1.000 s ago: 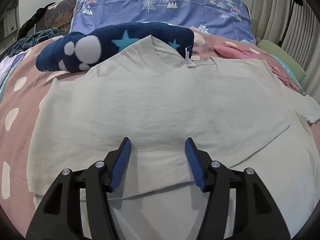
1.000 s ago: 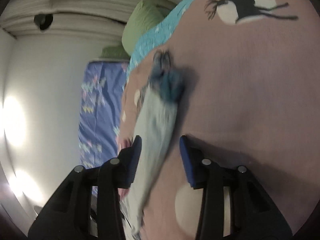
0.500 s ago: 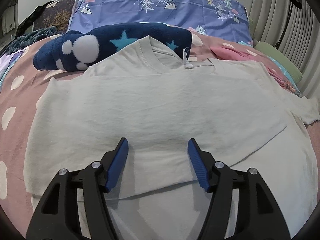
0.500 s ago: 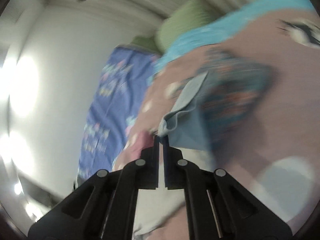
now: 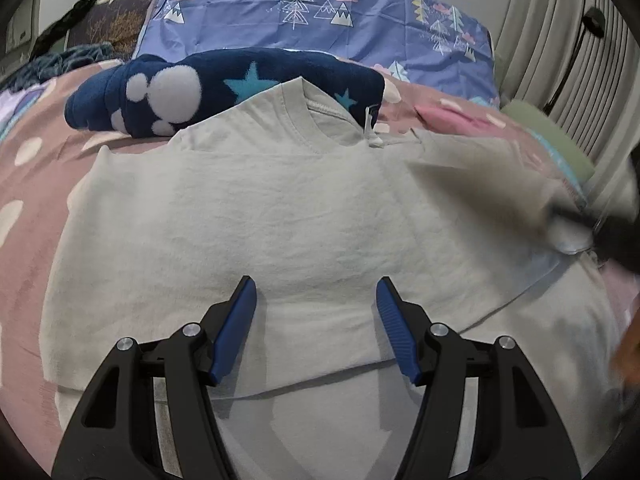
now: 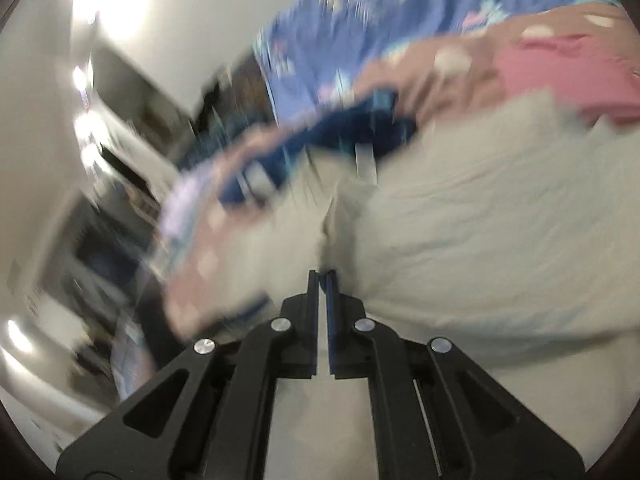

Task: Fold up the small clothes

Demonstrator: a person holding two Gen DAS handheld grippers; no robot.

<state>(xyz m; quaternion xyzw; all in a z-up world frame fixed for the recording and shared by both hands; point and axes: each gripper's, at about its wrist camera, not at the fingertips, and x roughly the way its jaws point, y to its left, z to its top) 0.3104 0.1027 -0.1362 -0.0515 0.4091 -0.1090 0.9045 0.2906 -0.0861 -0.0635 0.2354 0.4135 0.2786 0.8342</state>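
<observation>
bed (image 5: 36, 216) – pink spotted cover | curtain (image 5: 548, 40) – beige, pleated | wall (image 6: 192, 40) – white

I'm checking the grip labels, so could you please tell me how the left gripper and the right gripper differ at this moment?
The left gripper has its jaws apart over the flat white T-shirt, gripping nothing; the right gripper is shut on a pinched fold of that shirt. The left wrist view is sharp, the right wrist view motion-blurred. Both have black frames with blue pads.

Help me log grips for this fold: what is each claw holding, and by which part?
The right claw is shut on the pale T-shirt, pinching a bunched edge of its sleeve side. The left claw stands open over the shirt, holding nothing.
</observation>
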